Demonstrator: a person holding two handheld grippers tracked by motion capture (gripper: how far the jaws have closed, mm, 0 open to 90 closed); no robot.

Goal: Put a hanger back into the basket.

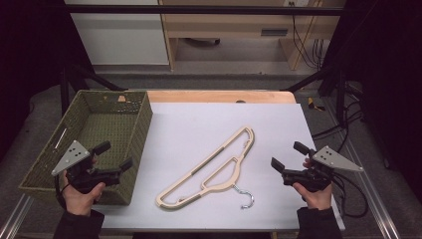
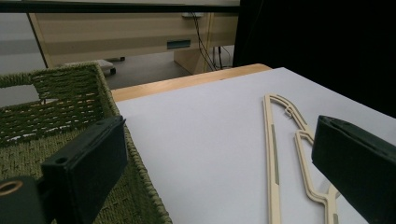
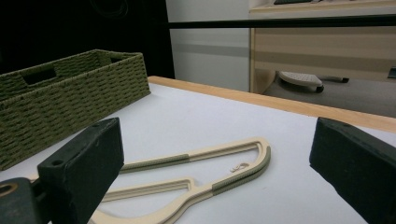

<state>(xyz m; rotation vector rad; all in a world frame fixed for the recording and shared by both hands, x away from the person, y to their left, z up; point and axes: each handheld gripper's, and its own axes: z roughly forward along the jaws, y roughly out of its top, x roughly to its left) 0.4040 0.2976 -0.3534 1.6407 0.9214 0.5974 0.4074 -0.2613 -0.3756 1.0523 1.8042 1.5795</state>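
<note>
Two grippers, left gripper (image 1: 113, 155) and right gripper (image 1: 287, 156), I hold released, nothing between the jaws. The hanger (image 1: 209, 169) lies mid-table between them; the high view adds its metal hook (image 1: 245, 197), basket (image 1: 50, 164) far left.

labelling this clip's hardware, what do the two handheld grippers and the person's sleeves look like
Both the left gripper and the right gripper are black, each with two blocky, flat-faced black jaws. Each carries a grey three-cornered plate on top, dotted with small dark holes. A black cable trails from each gripper near the wrist. The person wears dark long sleeves; the left sleeve and the right sleeve reach to the wrists.
</note>
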